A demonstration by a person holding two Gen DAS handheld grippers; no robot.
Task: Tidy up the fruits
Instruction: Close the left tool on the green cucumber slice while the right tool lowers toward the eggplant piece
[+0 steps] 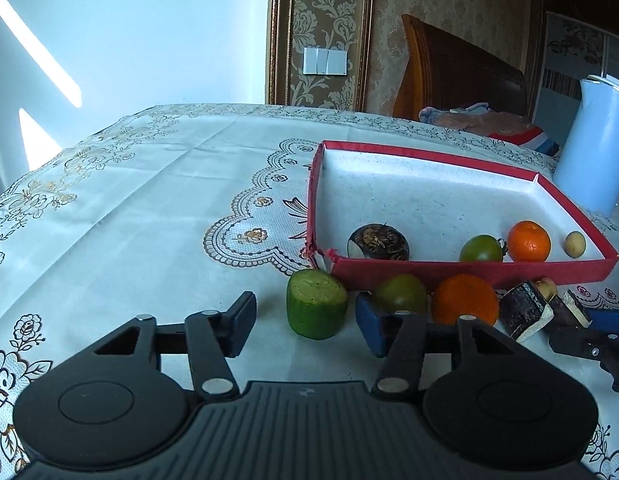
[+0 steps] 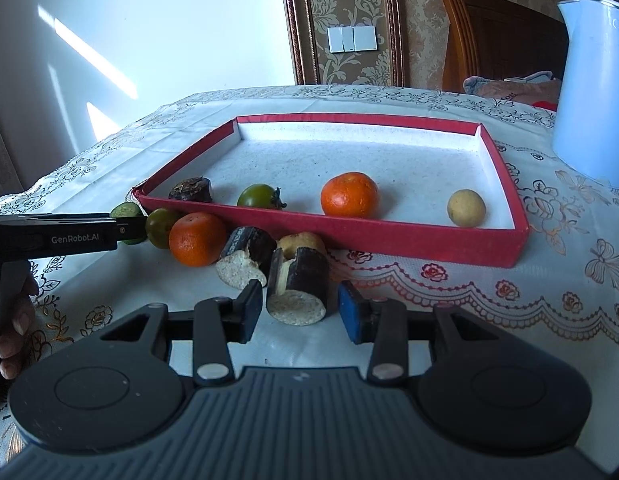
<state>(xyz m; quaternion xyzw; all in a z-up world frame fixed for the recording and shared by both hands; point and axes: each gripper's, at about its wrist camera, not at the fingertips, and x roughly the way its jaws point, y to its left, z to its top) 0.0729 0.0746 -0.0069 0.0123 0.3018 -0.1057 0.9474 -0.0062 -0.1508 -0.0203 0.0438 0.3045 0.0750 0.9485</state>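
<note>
A red tray (image 1: pixel 465 270) (image 2: pixel 389 236) holds a dark water chestnut (image 1: pixel 378 242), a green tomato (image 1: pixel 481 249), an orange (image 1: pixel 529 241) and a small yellow fruit (image 1: pixel 575 244). In front of the tray lie a green cucumber piece (image 1: pixel 317 304), a green tomato (image 1: pixel 401 293), an orange (image 1: pixel 465 300) (image 2: pixel 198 239) and two dark sugarcane pieces (image 2: pixel 245 256) (image 2: pixel 299 290). My left gripper (image 1: pixel 305 326) is open, its fingers either side of the cucumber piece. My right gripper (image 2: pixel 301 312) is open, its fingers either side of the nearer sugarcane piece.
A pale blue kettle (image 1: pixel 589 148) (image 2: pixel 593 92) stands right of the tray. The table carries a white lace-patterned cloth (image 1: pixel 149 200). A small potato-like piece (image 2: pixel 301 242) lies behind the sugarcane. The left gripper's side (image 2: pixel 61 236) shows in the right wrist view.
</note>
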